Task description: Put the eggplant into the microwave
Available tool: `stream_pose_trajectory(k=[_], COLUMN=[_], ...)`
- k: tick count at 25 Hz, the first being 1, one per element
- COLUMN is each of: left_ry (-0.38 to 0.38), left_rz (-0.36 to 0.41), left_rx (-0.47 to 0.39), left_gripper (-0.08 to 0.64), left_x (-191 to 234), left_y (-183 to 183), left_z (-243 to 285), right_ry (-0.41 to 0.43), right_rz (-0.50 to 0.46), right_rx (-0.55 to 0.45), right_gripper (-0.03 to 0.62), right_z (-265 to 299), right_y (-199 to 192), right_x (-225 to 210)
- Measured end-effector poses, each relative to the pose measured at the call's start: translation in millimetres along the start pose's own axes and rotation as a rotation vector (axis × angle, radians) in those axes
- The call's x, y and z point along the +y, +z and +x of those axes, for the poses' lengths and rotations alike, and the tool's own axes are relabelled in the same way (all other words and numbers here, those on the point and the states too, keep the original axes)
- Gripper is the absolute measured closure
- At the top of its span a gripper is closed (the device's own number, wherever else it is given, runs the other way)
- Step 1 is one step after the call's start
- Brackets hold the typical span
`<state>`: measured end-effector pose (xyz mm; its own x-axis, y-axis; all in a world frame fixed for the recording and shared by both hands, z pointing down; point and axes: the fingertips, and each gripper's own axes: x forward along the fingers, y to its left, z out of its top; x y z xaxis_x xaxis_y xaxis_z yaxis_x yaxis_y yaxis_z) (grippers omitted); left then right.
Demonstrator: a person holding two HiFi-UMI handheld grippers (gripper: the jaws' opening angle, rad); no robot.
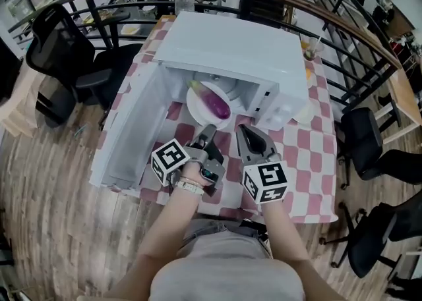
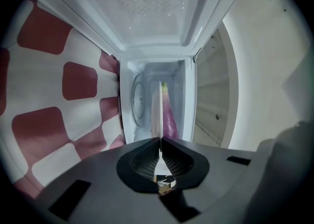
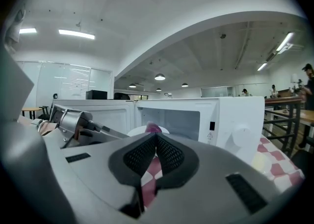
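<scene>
Eggplant (image 1: 216, 104), purple with a green stalk end, lies on a white plate (image 1: 198, 110) straight ahead of the left gripper (image 1: 208, 130). That gripper's fingers are clamped on the plate's near rim. In the left gripper view the plate (image 2: 156, 115) shows edge-on as a thin white line running out from between the closed fingers of the left gripper (image 2: 161, 140), with the eggplant (image 2: 170, 120) just beyond the fingertips, resting on the plate's face.

The plate sits at the mouth of the white microwave (image 1: 231, 49), its far part inside the cavity and its near part sticking out towards the fingers. The microwave door (image 1: 125, 135) stands wide open, out to the left of the left fingers.

The right gripper (image 1: 242, 130) is just beside the left one, apart from the plate, and points at the microwave's front. Its fingers are together at the tips with nothing between them. In the right gripper view the right gripper (image 3: 156, 136) has the eggplant (image 3: 152, 128) and the plate's rim (image 3: 137, 131) peeking up just past its fingertips, the microwave (image 3: 230, 115) behind and to the right of them, and the left gripper's body to their left.

Below both pairs of fingers lies the counter (image 1: 310, 161) with its red and white check cloth
</scene>
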<state>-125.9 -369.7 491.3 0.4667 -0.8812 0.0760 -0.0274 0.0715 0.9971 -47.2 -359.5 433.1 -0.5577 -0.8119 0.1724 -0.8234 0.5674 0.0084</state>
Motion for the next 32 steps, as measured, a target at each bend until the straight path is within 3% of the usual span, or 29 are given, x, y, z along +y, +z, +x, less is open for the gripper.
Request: stream_pose_trajectory(k=[16,32], left_ry=[0.024,0.106], left_rz=[0.0,-0.042], left_rx=[0.019,0.006], left_gripper=[0.543,0.543], left_x=[48,74], left_y=[34,48], left_z=[56,98], right_ry=[-0.044,-0.073], right_rz=[0.048,0.088], right_rx=[0.024,0.028], right_gripper=[0.568,0.568], right_z=[49,62], right_y=[-43,-56], right_x=[-19,-38])
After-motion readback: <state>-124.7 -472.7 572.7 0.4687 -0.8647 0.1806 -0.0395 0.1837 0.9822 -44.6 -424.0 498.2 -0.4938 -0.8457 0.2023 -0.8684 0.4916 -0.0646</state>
